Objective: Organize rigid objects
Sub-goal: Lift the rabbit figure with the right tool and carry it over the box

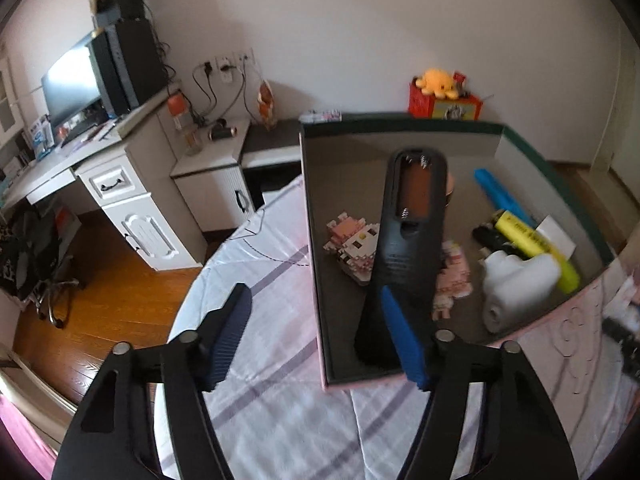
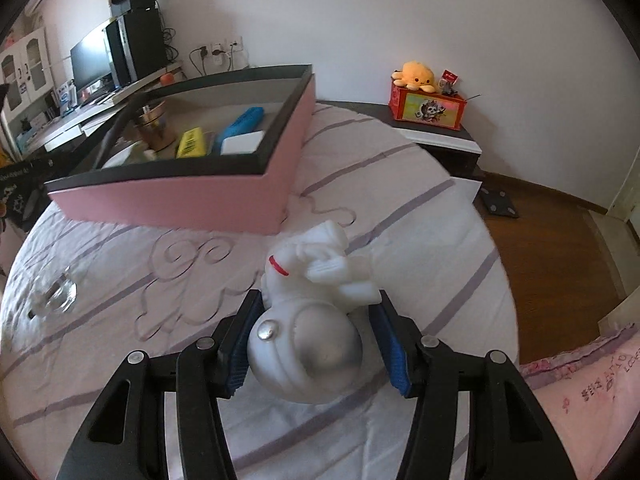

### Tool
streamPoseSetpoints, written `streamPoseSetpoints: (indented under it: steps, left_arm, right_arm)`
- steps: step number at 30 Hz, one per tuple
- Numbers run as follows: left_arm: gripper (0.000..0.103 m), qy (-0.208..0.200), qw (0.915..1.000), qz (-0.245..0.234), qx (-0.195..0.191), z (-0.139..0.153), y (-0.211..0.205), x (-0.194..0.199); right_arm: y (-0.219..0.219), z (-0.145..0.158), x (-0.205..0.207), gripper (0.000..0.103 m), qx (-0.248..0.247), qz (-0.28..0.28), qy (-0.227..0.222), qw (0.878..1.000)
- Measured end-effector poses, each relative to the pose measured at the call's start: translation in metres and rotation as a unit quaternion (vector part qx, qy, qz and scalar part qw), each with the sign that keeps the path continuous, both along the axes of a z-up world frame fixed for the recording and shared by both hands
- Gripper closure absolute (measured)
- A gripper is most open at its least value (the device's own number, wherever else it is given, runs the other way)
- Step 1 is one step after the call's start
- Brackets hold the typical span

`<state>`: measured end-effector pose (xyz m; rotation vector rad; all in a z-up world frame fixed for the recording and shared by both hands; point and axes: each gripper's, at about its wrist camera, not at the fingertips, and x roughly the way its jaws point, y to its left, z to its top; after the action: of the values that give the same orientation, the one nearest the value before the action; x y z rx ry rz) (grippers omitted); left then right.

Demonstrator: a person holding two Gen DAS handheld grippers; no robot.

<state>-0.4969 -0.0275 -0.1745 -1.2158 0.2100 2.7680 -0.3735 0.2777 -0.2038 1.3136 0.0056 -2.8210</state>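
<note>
A pink box point(image 1: 316, 264) with a dark inside sits on the bed; it also shows in the right wrist view point(image 2: 192, 196). In the left wrist view a black remote point(image 1: 408, 248) with an open battery bay leans inside the box, against my right finger. My left gripper point(image 1: 316, 340) is open, with the remote outside its jaws. The box holds a pink block figure point(image 1: 352, 244), a yellow highlighter point(image 1: 536, 248), a blue pen point(image 1: 500, 196) and a white toy point(image 1: 516, 284). My right gripper point(image 2: 316, 344) is shut on a white astronaut figure point(image 2: 312, 320) just above the bed.
A clear glass piece point(image 2: 54, 294) lies on the bedspread at left. A red box with an orange plush point(image 2: 426, 102) stands on the bedside table. A desk point(image 1: 80, 160) with a monitor is at far left, over wooden floor.
</note>
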Motion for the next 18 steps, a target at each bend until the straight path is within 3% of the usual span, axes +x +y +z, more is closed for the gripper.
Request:
streamPoseSetpoints:
  steps: [2, 5, 10, 14, 18]
  left_arm:
    - [0.057, -0.016, 0.9998, 0.003, -0.008, -0.008, 0.002, -0.009]
    - [0.069, -0.020, 0.9996, -0.018, 0.006, -0.010, 0.004, -0.011]
    - [0.076, -0.020, 0.9991, -0.036, 0.003, -0.009, 0.009, -0.010]
    - [0.093, -0.022, 0.9994, -0.027, 0.001, -0.009, 0.002, -0.009]
    - [0.094, -0.024, 0.9994, -0.025, 0.001, -0.010, 0.000, -0.011]
  right_arm:
    - [0.002, 0.000, -0.004, 0.047, 0.004, -0.003, 0.001, 1.000]
    - [0.005, -0.001, -0.011, 0.047, 0.005, -0.004, 0.000, 1.000]
    - [0.009, -0.001, -0.017, 0.047, 0.011, -0.004, 0.001, 1.000]
    - [0.009, 0.001, -0.016, 0.047, 0.013, -0.002, 0.001, 1.000]
    - [0.009, 0.001, -0.017, 0.047, 0.015, -0.001, 0.000, 1.000]
